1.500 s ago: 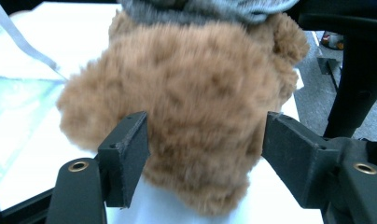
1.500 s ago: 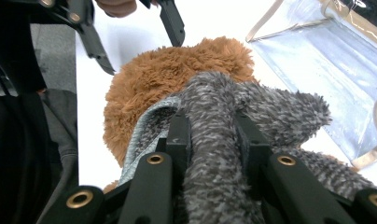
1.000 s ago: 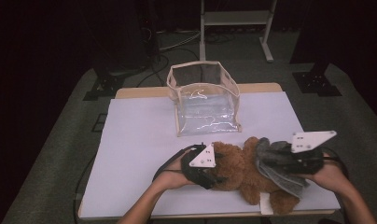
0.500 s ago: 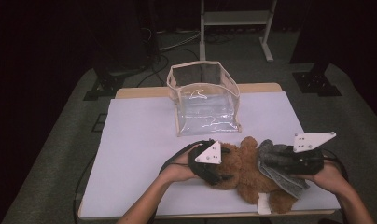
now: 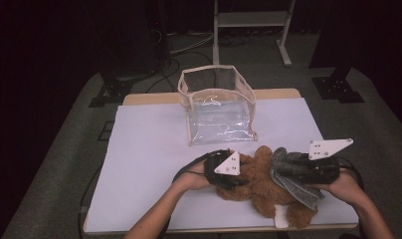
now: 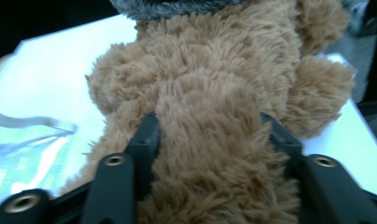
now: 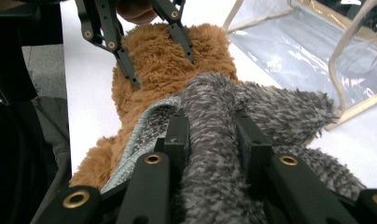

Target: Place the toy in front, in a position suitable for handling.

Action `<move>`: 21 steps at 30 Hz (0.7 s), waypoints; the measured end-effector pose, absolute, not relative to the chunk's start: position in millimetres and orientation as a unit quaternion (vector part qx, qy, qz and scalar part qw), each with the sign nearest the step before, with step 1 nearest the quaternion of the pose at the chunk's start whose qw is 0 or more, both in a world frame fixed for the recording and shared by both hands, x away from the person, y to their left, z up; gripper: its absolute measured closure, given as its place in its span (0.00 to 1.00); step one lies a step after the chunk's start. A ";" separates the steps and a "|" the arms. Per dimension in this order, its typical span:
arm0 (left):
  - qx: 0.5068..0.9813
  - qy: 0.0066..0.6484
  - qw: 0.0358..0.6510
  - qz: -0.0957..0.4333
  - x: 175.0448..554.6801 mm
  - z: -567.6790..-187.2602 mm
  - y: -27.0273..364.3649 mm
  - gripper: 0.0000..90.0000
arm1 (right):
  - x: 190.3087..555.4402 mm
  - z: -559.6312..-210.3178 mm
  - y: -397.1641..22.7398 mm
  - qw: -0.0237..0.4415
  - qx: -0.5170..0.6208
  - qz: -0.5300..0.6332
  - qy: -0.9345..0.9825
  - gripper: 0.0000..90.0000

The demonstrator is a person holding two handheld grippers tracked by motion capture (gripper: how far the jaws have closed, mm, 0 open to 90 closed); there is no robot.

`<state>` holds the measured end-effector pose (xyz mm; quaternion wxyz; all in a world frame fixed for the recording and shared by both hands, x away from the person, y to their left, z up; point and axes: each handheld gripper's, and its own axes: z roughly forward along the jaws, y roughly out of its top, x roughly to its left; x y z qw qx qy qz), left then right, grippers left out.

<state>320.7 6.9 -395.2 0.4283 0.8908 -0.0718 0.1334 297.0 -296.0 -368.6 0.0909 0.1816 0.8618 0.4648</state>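
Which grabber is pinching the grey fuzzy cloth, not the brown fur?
The right gripper. Its jaws squeeze a fold of the grey garment; the left gripper clamps the teddy bear by its brown fur.

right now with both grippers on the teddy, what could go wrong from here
1. The left gripper, whose fingers have just been closing, pinches only plush on the brown teddy bear; the soft pile may slip out when lifted.
2. The right gripper clamps the grey knitted garment, not the bear's body, so pulling could stretch it or tug it askew.
3. The clear bag stands close behind; a swing of the bear could knock it over.
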 end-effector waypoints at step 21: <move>0.902 0.000 0.407 0.140 297.5 -373.3 105.6 0.63 | 315.3 -359.3 -199.5 0.063 0.093 0.483 0.869 0.76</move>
